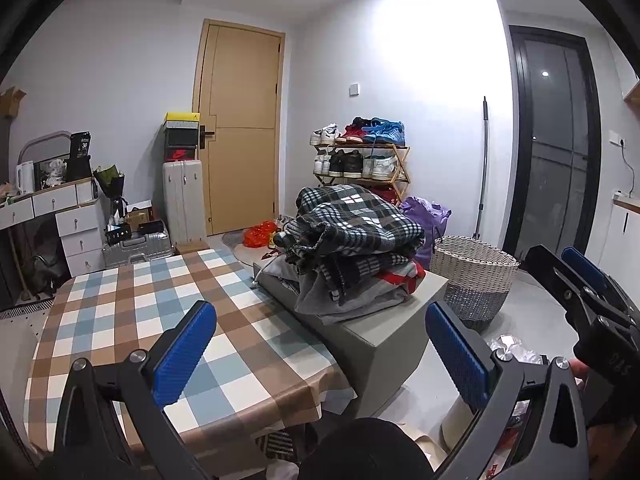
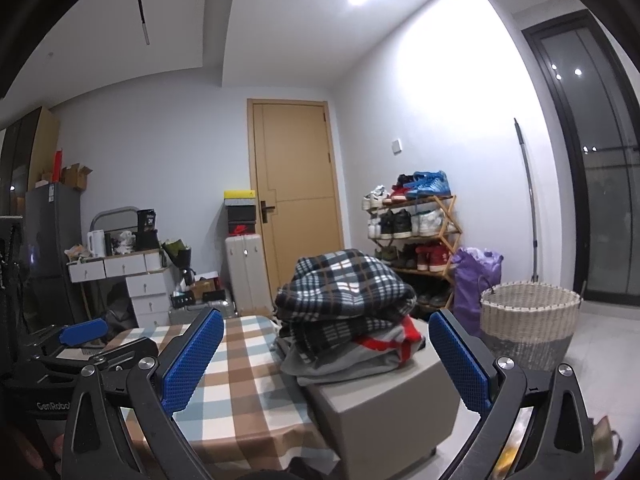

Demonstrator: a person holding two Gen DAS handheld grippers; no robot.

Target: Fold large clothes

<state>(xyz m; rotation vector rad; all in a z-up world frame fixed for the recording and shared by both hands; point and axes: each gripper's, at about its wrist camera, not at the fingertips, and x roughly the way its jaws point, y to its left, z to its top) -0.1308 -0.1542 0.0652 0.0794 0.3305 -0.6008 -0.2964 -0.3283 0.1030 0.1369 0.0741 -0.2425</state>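
Observation:
A pile of clothes point(image 1: 352, 240) with a black-and-white plaid garment on top rests on a grey box point(image 1: 380, 340) beside a table with a checked cloth point(image 1: 160, 300). The same pile point(image 2: 344, 304) sits straight ahead in the right wrist view, on the box point(image 2: 384, 408). My left gripper point(image 1: 320, 352) is open, held above the table's near corner with nothing between its blue pads. My right gripper point(image 2: 326, 360) is open too, short of the pile and empty. Each gripper shows at the edge of the other's view: the right gripper point(image 1: 580, 280) and the left gripper point(image 2: 80, 336).
A woven basket point(image 1: 476, 276) stands on the floor right of the box, with a purple bag point(image 1: 426, 216) and a shoe rack point(image 1: 360, 156) behind. A suitcase point(image 1: 184, 200), white drawers point(image 1: 76, 224) and a closed wooden door point(image 1: 240, 128) line the far wall.

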